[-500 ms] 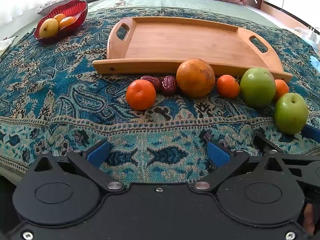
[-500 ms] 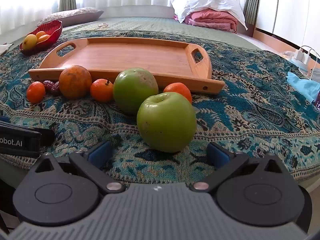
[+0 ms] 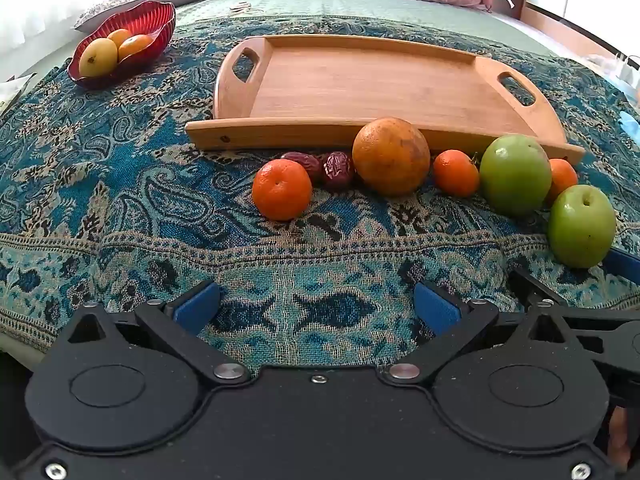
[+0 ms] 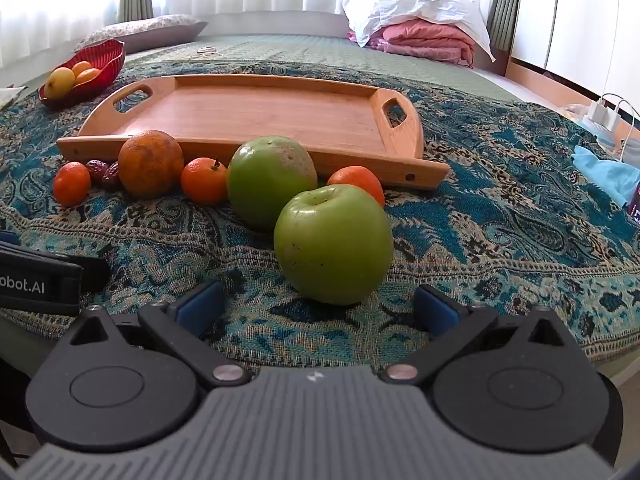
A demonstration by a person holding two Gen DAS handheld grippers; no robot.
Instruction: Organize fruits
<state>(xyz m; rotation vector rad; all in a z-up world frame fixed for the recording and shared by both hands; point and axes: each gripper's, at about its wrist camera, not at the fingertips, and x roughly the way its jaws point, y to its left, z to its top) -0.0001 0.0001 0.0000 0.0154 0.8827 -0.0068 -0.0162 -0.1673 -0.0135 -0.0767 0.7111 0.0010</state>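
Left gripper (image 3: 316, 308): jaws fully apart, empty, facing the mandarin (image 3: 281, 189), which may roll off the patterned bedspread (image 3: 120, 184).
Wooden tray (image 4: 256, 114): empty; all loose fruit lies before its rim.
Right gripper (image 4: 316, 308): jaws fully apart, empty; near green apple (image 4: 333, 243) could squirt out if pinched off-centre.

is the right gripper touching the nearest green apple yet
Apart. The right wrist view shows the right gripper open, with patterned cloth visible between its blue pads and the nearest green apple.
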